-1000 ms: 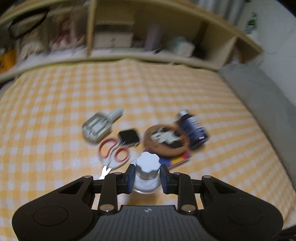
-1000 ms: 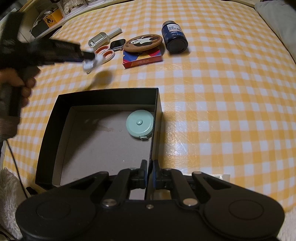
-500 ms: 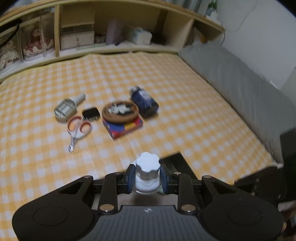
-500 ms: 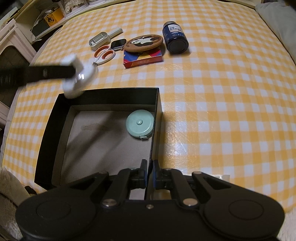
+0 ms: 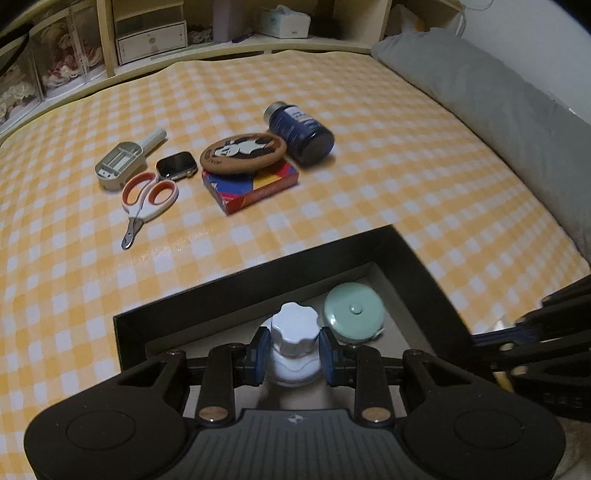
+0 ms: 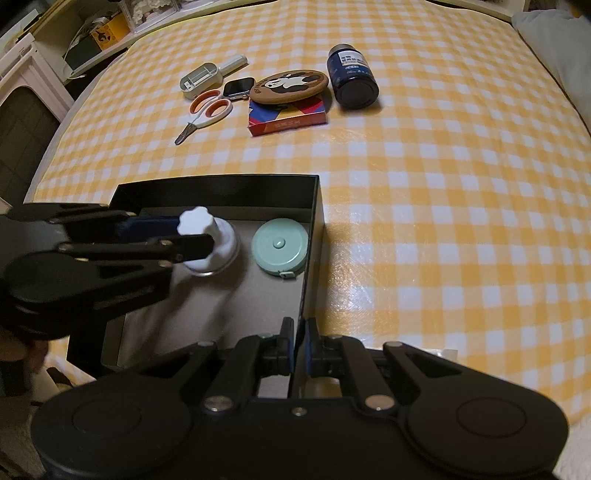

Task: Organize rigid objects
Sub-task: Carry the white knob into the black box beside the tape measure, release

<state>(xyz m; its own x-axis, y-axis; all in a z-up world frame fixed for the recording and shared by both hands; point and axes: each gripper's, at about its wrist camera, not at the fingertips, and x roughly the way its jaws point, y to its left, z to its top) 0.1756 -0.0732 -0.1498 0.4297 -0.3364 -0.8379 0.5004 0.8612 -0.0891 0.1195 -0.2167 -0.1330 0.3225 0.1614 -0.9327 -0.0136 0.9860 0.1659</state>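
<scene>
Left gripper (image 5: 291,352) pinches a small white-capped bottle (image 5: 294,339) by its neck, over the black box (image 6: 310,236), just left of the round green tape measure (image 6: 280,246) on the box floor. Right gripper (image 6: 300,349) pressed together on the box's near right wall. Far off on the checked cloth (image 6: 424,184): scissors (image 6: 207,112), watch (image 6: 239,88), panda coaster (image 6: 290,85) on a red-blue packet (image 6: 288,117), dark jar (image 6: 352,81).

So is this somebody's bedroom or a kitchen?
Probably a bedroom: a checked yellow cover spreads like a bed, a grey pillow lies along its edge, and wooden shelves of keepsakes stand behind it.
</scene>
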